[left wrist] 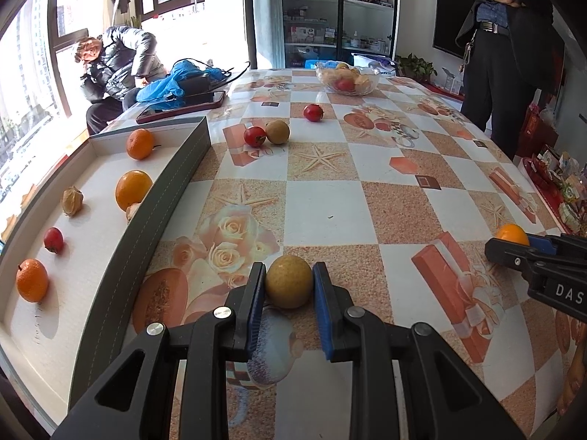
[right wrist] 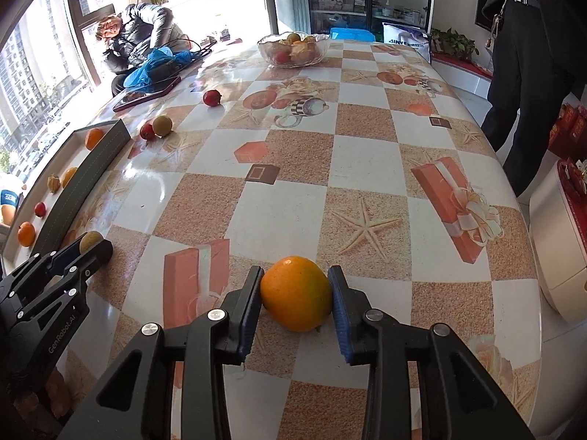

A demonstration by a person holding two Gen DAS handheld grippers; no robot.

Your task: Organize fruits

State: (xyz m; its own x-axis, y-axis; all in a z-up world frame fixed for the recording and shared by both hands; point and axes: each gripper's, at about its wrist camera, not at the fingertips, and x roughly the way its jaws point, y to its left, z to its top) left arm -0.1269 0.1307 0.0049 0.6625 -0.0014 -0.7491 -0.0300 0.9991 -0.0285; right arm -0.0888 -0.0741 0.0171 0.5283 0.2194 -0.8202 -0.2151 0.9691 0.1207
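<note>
My left gripper (left wrist: 288,270) is shut on a round yellow-brown fruit (left wrist: 288,286) that rests on the patterned table, just right of the grey-walled tray (left wrist: 165,212). Inside the tray lie several fruits: oranges, a red one and papery husked ones. In the right wrist view my right gripper (right wrist: 295,275) is shut on an orange (right wrist: 295,293), both blue pads against its sides, the orange sitting on the table. The same gripper shows at the right edge of the left wrist view. Two red fruits (left wrist: 254,136) and a brown one (left wrist: 277,131) lie loose beyond the tray.
A glass bowl (left wrist: 346,79) of fruit stands at the table's far end. A red-cased phone (left wrist: 181,106) and a blue bag (left wrist: 165,88) lie far left. One person sits by the window (left wrist: 117,66); another stands at the right (left wrist: 513,55).
</note>
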